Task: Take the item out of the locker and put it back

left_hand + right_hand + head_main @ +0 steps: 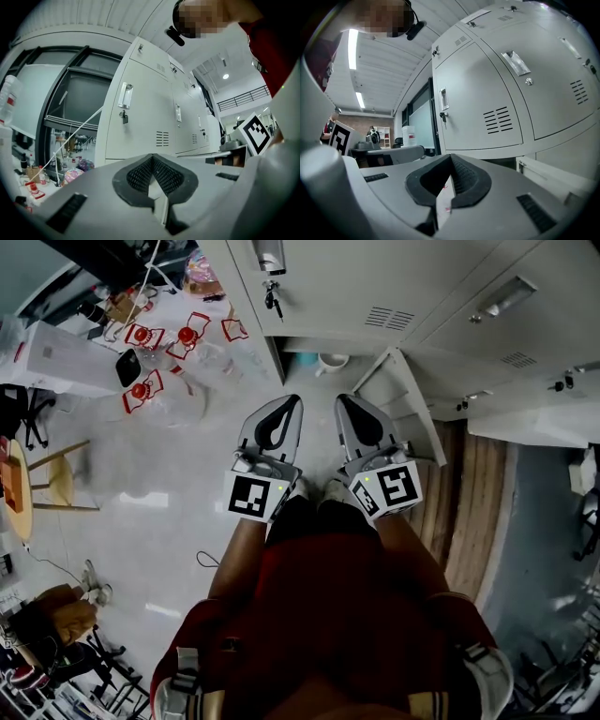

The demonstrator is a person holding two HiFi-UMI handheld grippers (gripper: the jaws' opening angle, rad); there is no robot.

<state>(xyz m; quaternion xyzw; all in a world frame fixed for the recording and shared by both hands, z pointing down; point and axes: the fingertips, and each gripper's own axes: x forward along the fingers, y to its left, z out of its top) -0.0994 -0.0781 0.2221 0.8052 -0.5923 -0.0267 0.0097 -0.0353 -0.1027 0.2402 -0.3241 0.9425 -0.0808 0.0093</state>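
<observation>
A white mug (331, 361) stands inside the open bottom compartment of the grey lockers (375, 287), and the compartment's door (403, 399) swings out to the right. My left gripper (289, 401) and right gripper (345, 399) are side by side, level, just in front of that opening. Both are shut with nothing between their pads. In the left gripper view the gripper (152, 157) faces a closed locker door with a key (124, 116) in its lock. The right gripper (451, 157) points at another closed locker door (483, 108). The mug is hidden in both gripper views.
Several clear bottles with red labels (150, 390) stand on the floor at the left, beside a white box (56, 357). A wooden stool (61, 479) is further left. A wooden platform (469, 512) lies to the right under more lockers. A key hangs in the upper locker (272, 298).
</observation>
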